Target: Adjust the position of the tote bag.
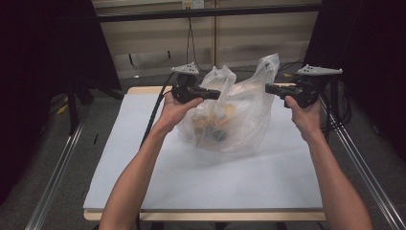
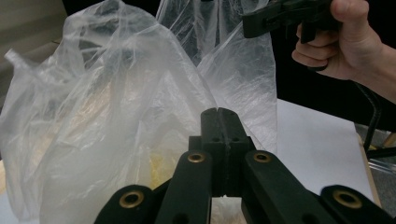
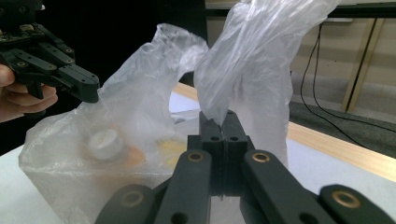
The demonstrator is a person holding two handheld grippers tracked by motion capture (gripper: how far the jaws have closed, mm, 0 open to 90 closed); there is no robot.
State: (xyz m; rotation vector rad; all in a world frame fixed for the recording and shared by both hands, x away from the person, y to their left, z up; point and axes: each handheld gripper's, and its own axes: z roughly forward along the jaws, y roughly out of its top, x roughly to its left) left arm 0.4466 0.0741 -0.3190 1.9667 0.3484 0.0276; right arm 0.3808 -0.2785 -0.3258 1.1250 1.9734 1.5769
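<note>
Clear plastic bag (image 1: 234,115) standing near the middle of the white worktop (image 1: 201,177), toward its far edge, base resting on the surface and two handle loops raised.

Left of the bag: left hand-held gripper (image 1: 216,94), jaws clenched, tip pressed into the bag's left handle loop. From the left gripper view (image 2: 223,116), jaws closed flat together with film lying against and ahead of them; film apparently pinched, though the nip itself not clearly visible. Held there, by judgement, to keep that side of the mouth up.

Inside the bag: small items, among them a pale round piece (image 3: 105,142) and yellowish and orange shapes, lying at the bottom; identity not determinable through the film.

Right of the bag: right hand-held gripper (image 1: 268,88), jaws clenched on the right handle loop; right gripper view (image 3: 223,122) confirming a twist of film caught between the tips and rising above them.

Both loops drawn outward and up, likely for lifting, or for spreading the mouth. Risk: thin film slipping or tearing at the pinch.
</note>
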